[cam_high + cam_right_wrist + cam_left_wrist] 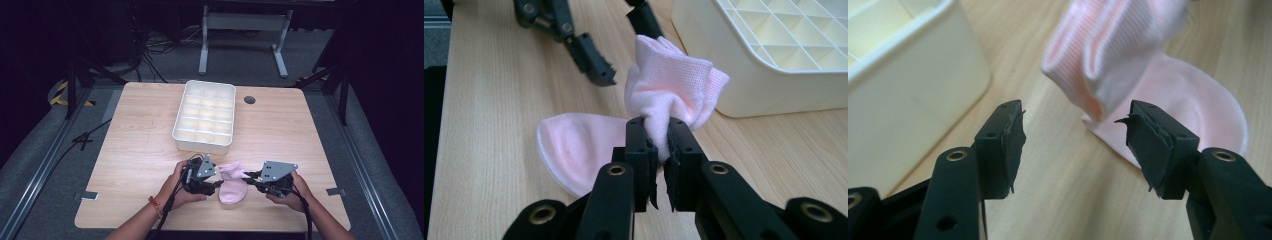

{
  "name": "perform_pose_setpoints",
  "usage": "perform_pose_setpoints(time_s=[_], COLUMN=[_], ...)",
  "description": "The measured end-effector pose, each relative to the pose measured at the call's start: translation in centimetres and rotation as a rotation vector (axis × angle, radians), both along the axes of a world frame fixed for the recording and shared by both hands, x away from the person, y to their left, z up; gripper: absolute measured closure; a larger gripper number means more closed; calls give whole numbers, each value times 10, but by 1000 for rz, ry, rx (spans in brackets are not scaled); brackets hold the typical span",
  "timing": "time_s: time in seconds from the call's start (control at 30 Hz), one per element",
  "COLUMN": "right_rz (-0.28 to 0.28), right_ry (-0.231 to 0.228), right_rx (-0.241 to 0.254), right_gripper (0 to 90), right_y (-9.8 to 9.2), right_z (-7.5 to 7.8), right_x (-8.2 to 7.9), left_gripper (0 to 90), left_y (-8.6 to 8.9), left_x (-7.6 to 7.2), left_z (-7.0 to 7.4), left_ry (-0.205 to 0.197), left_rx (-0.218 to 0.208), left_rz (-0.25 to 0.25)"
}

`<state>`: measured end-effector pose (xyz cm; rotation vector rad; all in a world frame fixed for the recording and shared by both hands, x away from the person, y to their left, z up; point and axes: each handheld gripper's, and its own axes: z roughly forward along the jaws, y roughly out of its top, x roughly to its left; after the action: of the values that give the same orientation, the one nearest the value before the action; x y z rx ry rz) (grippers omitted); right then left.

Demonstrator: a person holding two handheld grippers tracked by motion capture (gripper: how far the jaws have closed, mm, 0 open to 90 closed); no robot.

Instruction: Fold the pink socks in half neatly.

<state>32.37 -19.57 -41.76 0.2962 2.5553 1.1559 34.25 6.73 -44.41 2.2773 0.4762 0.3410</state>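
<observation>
A person at a wooden bench (150, 150) works a pink sock (233, 186) with a hand-held gripper in each hand, just in front of a white divided tray (204, 116).

The right gripper (658, 140) has its jaws pressed together on a bunched fold of the sock near the cuff, lifting that end into a ruffled peak while the toe end lies flat on the bench. Held this way, the pinch looks meant to anchor the fabric so that the other hand can fold or roll it.

The left gripper (1073, 135) stands spread, with nothing between its jaws; the sock's raised cuff (1113, 55) sits just beyond its tips, close to the right-hand jaw but apart from it. In the right gripper view it (616, 52) hangs open beside the sock, free of the cloth. That gap suggests a hand between grips, lining up for a fresh hold.

The tray's small square cells are empty in the part that can be seen, and it sits near the sock, touching neither gripper. Its position, within easy reach directly ahead, suggests it is where a folded sock would go; the sock as it lies looks too loose and spread to fit a cell yet.
</observation>
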Motion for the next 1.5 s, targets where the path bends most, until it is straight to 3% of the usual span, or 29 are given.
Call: perform_pose_setpoints(time_s=[0.1,0.3,0.4,0.5,0.6,0.73,0.83,1.1,1.2,1.5], right_rz=[7,30,42,57,65,61,64,84,97,123], right_ry=[-9,-23,-35,-43,-51,-50,-50,-42,-13,42], right_rx=[-8,-19,-25,-31,-39,-45,-42,-59,-55,-65], right_gripper=[822,822,822,822,823,822,821,794,721,673], right_y=[1,3,4,5,6,5,4,3,0,-6], right_z=[-1,-3,-4,-4,-5,-6,-7,-8,-8,-10], right_x=[-1,-4,-6,-7,-8,-8,-8,-10,-10,-14], left_gripper=[363,321,376,445,582,762,820,856,859,857], left_y=[-1,0,-3,-4,-3,0,0,-3,-5,-10], left_x=[3,10,12,14,15,12,9,2,-3,-12], left_z=[0,2,1,0,1,4,5,4,3,-2], left_ry=[-9,21,31,40,54,17,-6,-63,-107,-154], left_rx=[22,2,15,12,-2,18,36,77,128,190], left_rz=[-20,-56,-102,-117,-124,-150,-156,-164,-176,-216])
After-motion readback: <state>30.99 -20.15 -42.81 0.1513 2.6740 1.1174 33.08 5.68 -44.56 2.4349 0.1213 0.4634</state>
